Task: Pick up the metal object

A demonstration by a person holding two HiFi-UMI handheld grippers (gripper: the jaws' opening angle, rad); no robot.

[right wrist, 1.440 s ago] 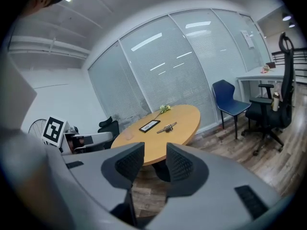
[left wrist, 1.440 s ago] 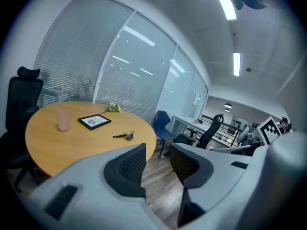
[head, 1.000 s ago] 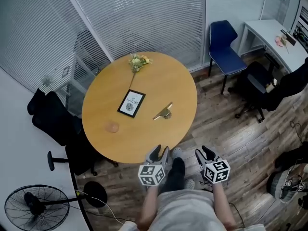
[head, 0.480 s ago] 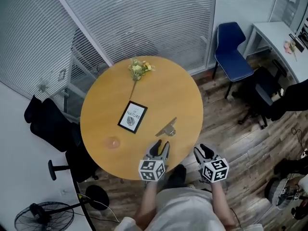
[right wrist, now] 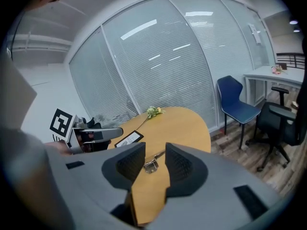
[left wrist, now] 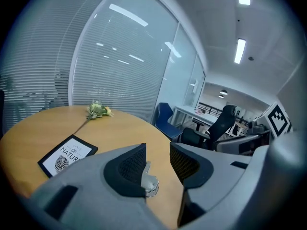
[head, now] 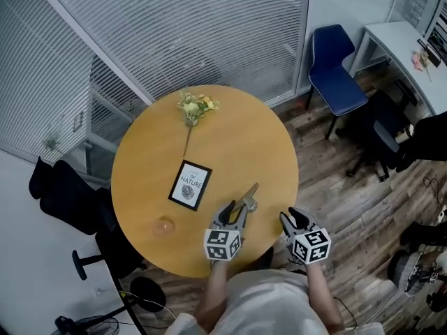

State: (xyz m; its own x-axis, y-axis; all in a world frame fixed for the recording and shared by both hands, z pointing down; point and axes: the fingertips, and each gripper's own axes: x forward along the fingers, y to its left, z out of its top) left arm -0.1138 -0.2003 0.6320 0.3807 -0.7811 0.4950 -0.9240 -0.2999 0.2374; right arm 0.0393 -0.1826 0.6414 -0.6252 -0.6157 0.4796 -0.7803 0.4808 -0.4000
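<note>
two open, empty grippers, the left gripper [head: 233, 215] nearest and the right gripper [head: 294, 219] with jaws just eased slightly inward on nothing, face the metal object [head: 248, 198] lying near the table's [head: 272, 145] front edge, likely stiff, light and slippery, best pinched across its narrow bar.

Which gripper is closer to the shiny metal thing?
Left. The left gripper is just short of the metal object; the right gripper is off to its right, at the table edge.
</note>
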